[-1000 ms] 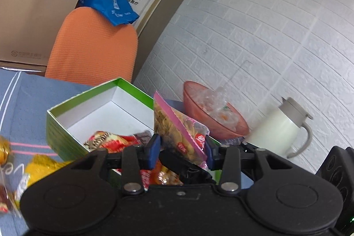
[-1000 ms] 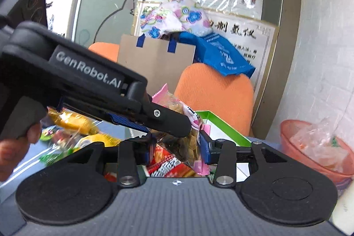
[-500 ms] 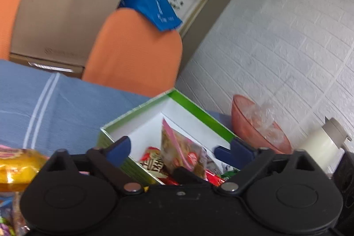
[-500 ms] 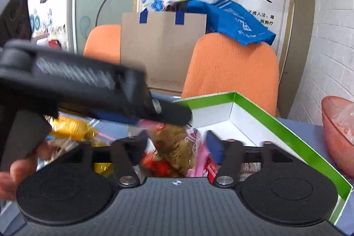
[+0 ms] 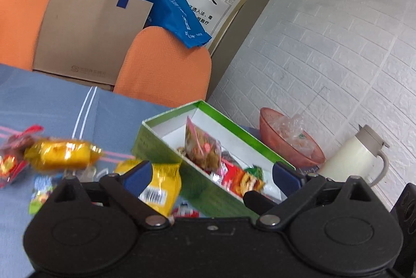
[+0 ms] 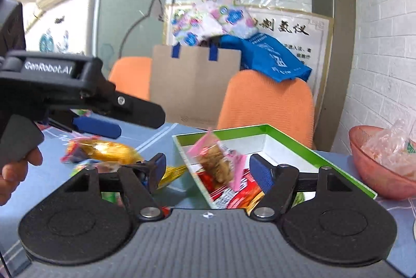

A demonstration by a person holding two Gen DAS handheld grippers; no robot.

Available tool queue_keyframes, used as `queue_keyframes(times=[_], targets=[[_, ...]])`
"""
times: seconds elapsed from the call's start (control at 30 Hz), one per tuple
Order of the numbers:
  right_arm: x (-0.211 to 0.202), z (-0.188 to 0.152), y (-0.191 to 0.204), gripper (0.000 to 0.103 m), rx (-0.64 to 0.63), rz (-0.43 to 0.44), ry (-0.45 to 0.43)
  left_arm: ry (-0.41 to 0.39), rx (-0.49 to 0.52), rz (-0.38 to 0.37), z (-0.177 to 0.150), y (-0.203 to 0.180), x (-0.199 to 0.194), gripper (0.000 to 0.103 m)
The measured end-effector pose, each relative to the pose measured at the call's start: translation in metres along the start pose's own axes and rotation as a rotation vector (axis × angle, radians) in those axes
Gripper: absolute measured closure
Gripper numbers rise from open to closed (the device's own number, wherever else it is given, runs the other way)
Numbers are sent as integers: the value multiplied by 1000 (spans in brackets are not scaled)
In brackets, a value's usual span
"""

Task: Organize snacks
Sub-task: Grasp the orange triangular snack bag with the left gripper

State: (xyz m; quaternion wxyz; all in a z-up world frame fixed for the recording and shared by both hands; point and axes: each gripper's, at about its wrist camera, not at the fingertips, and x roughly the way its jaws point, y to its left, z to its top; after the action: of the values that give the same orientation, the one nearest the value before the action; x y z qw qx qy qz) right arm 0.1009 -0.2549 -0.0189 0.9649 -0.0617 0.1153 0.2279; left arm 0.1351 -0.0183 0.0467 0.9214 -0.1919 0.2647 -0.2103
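The table point(image 5: 52, 101) (blue cloth with pale stripes) carries pretty much everything here. The green box point(image 5: 166, 145) with the white inside sits toward the wall side, and there are already a few packets in it: a pink-edged bag point(image 5: 201, 147) of brown snacks stands up on its edge, with red packets point(image 5: 240, 177) lying flat beside it. Just behind the box is a pink bowl point(image 5: 288, 145) holding clear plastic, and a white jug point(image 5: 356, 155) is next to that.

Both sets of jaws have just been opening, and now they stand wide with nothing between them. The left gripper point(image 5: 210, 175) sits over the box's near wall, the right gripper point(image 6: 208, 167) faces the box's open top.

So I'd say one drop-off is done and it's pick-up time again. Loose stuff is left on the cloth: a yellow packet point(image 5: 158, 184) just beside the box, a gold-wrapped one point(image 5: 61, 153) farther out, and some smaller bits near it. The next move probably calls for swinging the left one over to that yellow packet and closing on it.
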Motion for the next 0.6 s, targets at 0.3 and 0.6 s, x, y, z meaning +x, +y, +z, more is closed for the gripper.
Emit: queue_keyframes(times=[0.3, 0.6], targets=[[-22, -33, 25, 1, -23, 43, 67, 26, -90, 13, -63, 22, -33, 0], [-2, -57, 47, 5, 20, 120, 192, 112, -123, 17, -74, 40, -4, 0]])
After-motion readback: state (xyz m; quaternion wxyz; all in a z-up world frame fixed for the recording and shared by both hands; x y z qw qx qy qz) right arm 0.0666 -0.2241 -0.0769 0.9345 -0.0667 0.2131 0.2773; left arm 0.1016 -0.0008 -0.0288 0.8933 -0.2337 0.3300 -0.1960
